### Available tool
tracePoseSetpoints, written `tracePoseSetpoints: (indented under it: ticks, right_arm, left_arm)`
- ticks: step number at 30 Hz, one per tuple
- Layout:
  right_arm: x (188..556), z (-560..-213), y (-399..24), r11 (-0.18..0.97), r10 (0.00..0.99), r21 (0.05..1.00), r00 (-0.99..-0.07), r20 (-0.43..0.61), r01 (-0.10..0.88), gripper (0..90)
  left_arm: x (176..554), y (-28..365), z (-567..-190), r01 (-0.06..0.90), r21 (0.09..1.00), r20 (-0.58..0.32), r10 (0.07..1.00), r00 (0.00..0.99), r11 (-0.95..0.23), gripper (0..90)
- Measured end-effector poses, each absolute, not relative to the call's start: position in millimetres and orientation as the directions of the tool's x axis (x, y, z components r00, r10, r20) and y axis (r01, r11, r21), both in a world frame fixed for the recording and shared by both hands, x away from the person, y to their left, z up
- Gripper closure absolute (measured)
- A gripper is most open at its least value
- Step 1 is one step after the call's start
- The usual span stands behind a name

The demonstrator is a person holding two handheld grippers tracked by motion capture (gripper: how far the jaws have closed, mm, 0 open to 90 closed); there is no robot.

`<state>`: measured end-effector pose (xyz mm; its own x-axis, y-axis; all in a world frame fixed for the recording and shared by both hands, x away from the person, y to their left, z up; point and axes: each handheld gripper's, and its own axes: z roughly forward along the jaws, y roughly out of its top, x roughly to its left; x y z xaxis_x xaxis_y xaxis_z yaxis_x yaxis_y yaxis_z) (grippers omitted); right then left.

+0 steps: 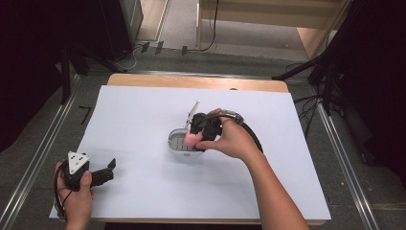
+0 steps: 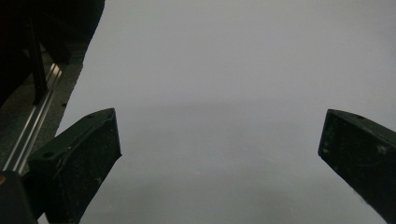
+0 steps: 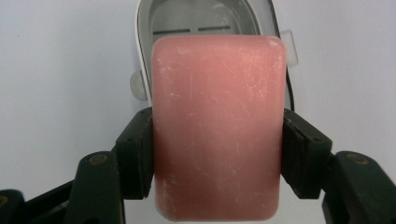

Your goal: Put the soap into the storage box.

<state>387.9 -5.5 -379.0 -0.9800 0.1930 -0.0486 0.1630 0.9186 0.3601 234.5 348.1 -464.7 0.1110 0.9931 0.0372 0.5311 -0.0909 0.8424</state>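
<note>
A pink bar of soap (image 3: 218, 126) is clamped between the jaws of my right gripper (image 3: 218, 149), which is shut on its two long sides. In the high view the right gripper (image 1: 194, 139) holds the soap (image 1: 192, 139) just over the open white soap box (image 1: 176, 141) in the middle of the table. The box's grey slotted inside (image 3: 196, 18) shows beyond the soap, and its lid (image 1: 193, 109) stands up behind. My left gripper (image 1: 109, 170) rests at the near left of the table, open, with nothing between its jaws (image 2: 219, 154).
A white sheet (image 1: 143, 115) covers the wooden table. A metal rail (image 1: 33, 163) runs along the left side and another (image 1: 342, 158) along the right. Dark stands and cables sit on the floor beyond the far edge.
</note>
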Motion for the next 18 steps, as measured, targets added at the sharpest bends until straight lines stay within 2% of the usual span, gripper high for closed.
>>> tracePoseSetpoints:
  ticks: [8,18]
  right_arm:
    - [393,-379,11,0.932,0.119,0.350,-0.990,-0.070,0.087,38.2]
    - [397,-387,23,0.942,0.077,0.332,-0.993,-0.086,0.044,38.2]
  left_arm:
    - [235,348,-465,0.532,0.842,0.037,0.993,0.113,-0.092,0.0]
    - [235,348,-465,0.533,0.841,0.039,0.993,0.115,-0.095,0.0]
